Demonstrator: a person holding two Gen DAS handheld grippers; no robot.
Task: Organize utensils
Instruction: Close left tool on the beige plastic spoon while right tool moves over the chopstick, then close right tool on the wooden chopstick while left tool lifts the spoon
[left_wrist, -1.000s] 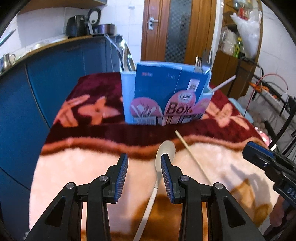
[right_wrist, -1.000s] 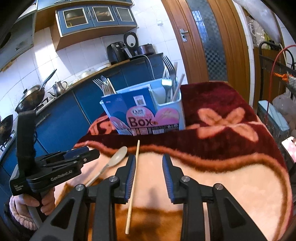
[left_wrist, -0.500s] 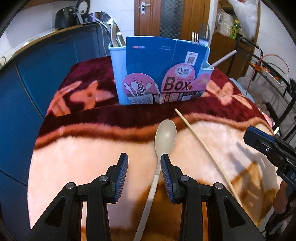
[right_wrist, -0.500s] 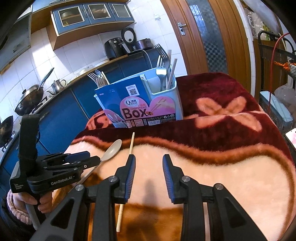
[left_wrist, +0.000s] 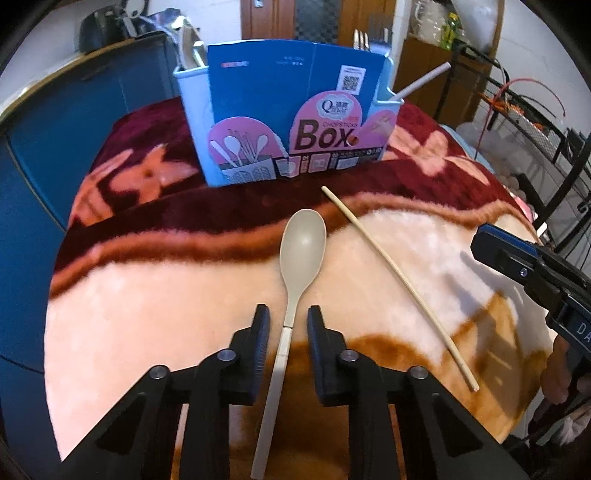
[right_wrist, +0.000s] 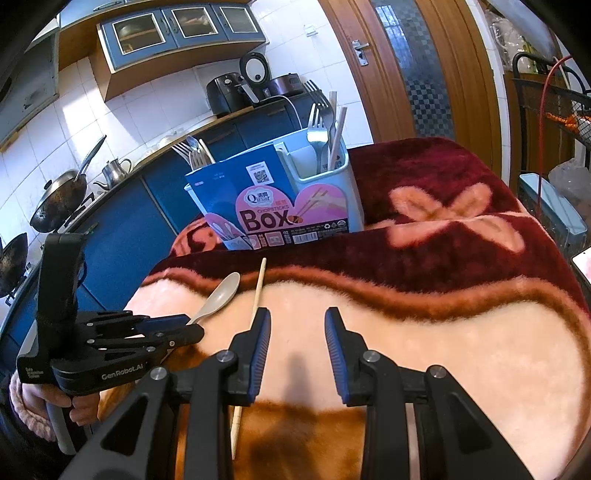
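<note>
The left gripper (left_wrist: 287, 326) hovered low, jaws apart, straddling one beige spoon (left_wrist: 301, 251); the right gripper (right_wrist: 295, 339) gaped beside one chopstick (right_wrist: 257, 291).

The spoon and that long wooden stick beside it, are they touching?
Apart. The left wrist view shows a strip of blanket between the spoon and the chopstick along their whole length.

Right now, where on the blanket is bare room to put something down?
Free: the pale patch right of the chopstick, ahead of the right tongs. Crowded: around the spoon, between chopstick and left tongs, near the box.
</note>
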